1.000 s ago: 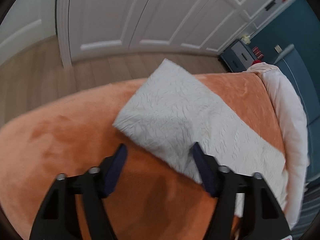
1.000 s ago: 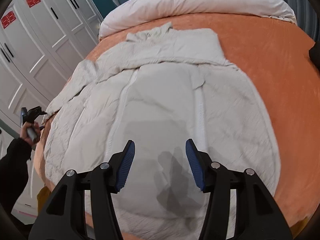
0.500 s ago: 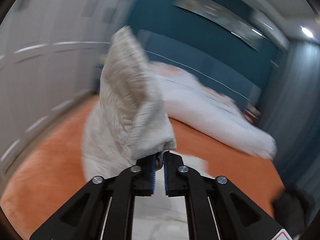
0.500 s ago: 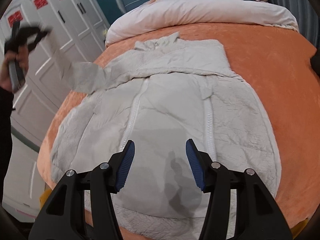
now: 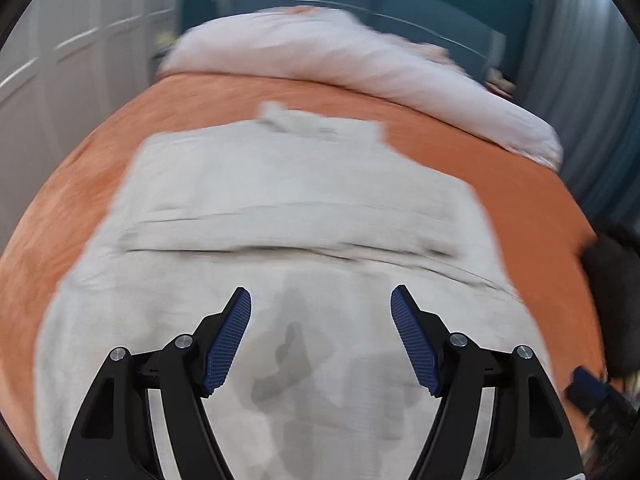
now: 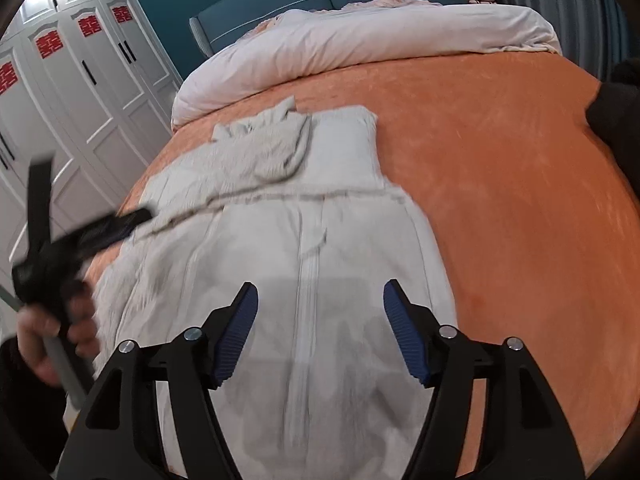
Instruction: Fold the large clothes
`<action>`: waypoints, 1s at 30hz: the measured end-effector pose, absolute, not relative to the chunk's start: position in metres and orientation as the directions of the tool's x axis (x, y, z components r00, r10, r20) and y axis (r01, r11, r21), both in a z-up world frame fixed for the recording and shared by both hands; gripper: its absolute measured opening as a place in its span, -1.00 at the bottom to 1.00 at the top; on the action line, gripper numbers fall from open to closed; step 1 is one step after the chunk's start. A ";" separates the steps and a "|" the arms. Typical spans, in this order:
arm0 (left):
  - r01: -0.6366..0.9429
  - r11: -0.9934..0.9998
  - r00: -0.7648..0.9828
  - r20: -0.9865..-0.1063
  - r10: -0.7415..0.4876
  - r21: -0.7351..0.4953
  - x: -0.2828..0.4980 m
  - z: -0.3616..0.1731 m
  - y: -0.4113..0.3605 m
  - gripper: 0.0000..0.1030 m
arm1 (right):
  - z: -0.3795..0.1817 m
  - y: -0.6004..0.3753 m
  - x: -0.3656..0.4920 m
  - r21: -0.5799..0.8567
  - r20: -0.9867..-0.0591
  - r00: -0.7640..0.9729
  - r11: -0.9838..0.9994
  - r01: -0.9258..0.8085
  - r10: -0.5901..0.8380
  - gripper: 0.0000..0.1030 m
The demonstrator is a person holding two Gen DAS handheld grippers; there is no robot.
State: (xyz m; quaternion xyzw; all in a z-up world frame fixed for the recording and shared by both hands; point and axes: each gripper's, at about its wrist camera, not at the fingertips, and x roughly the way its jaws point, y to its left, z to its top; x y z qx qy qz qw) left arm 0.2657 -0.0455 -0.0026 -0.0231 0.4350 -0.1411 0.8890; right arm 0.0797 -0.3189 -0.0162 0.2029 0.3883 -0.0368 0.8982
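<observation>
Sleeve, formerly pinched aloft, now dropped across pale grey quilted jacket (image 5: 280, 208) on orange bedspread (image 6: 500, 160). Left gripper (image 5: 320, 336) just opened, empty; right gripper (image 6: 320, 328) widened, empty. Red-emblem wardrobe (image 6: 80, 60): right view only.

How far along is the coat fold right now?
Both sleeves already lie folded across the white coat's chest. Nothing is in hand: the left gripper, whose jaws have just been opening, and the right gripper are open and empty. Folding the body remains.

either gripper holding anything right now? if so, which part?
Nothing held. The left gripper has just opened, jaws empty above the white coat; its sleeve lies folded across. The right gripper is open, empty.
</observation>
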 end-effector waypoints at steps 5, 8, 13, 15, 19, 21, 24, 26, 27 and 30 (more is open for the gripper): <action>0.049 0.991 0.625 -0.770 -0.126 -0.122 0.300 -0.007 0.031 0.34 | -0.015 -0.321 0.151 0.401 -0.685 0.712 0.896 0.192 0.154 0.32; -0.027 0.992 0.619 -0.781 -0.080 -0.122 0.321 -0.015 0.059 0.34 | -0.019 -0.316 0.209 0.425 -0.693 0.699 0.883 0.199 0.176 0.32; -0.106 0.994 0.584 -0.811 0.031 -0.038 0.355 -0.041 0.075 0.21 | -0.053 -0.326 0.277 0.568 -0.704 0.658 0.768 0.296 0.267 0.23; -0.116 0.993 0.549 -0.833 0.060 -0.005 0.366 -0.058 0.079 0.09 | -0.068 -0.320 0.304 0.580 -0.734 0.598 0.755 0.306 0.321 -0.57; -0.137 0.991 0.532 -0.844 0.070 -0.004 0.367 -0.071 0.085 0.05 | -0.006 -0.300 0.298 0.559 -0.605 0.735 0.820 0.118 0.307 -0.92; -0.135 0.991 0.524 -0.849 0.063 -0.009 0.369 -0.080 0.087 0.09 | 0.012 -0.301 0.283 0.543 -0.527 0.803 0.837 0.068 0.277 -0.92; -0.147 0.989 0.513 -0.853 0.095 0.022 0.366 -0.093 0.081 0.15 | -0.071 -0.307 0.308 0.388 -0.781 0.597 0.891 0.234 0.183 -0.90; -0.143 0.989 0.518 -0.848 0.112 0.042 0.364 -0.096 0.078 0.16 | -0.098 -0.311 0.306 0.423 -0.798 0.556 0.873 0.241 0.233 -0.89; -0.142 0.989 0.525 -0.843 0.117 0.048 0.363 -0.097 0.077 0.16 | -0.087 -0.313 0.298 0.434 -0.779 0.588 0.864 0.256 0.217 -0.86; -0.149 0.987 0.533 -0.837 0.124 0.052 0.362 -0.102 0.079 0.18 | -0.048 -0.315 0.274 0.415 -0.720 0.688 0.853 0.316 0.095 -0.79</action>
